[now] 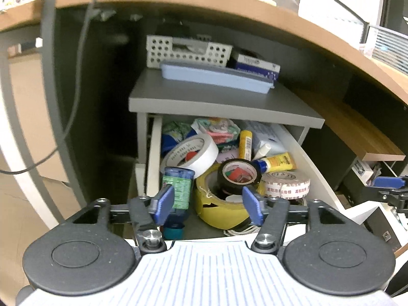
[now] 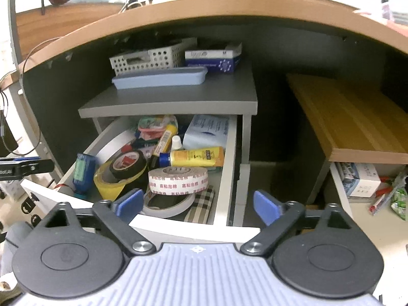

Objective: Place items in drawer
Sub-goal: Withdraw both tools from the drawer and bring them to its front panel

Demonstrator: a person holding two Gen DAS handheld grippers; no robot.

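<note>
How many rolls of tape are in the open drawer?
5: white roll rear left; black roll atop yellow roll; printed foam-tape roll atop flat white roll. More may be hidden.

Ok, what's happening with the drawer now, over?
Left gripper open, empty. Right gripper open, empty. Drawer open, full of tape rolls. Nothing blocking.

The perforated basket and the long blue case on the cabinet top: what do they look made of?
Perforated basket: looks like moulded white plastic, matte, with regular punched round holes. Long blue case: probably plastic too, smooth pale blue with rounded moulded edges and a slight sheen.
</note>
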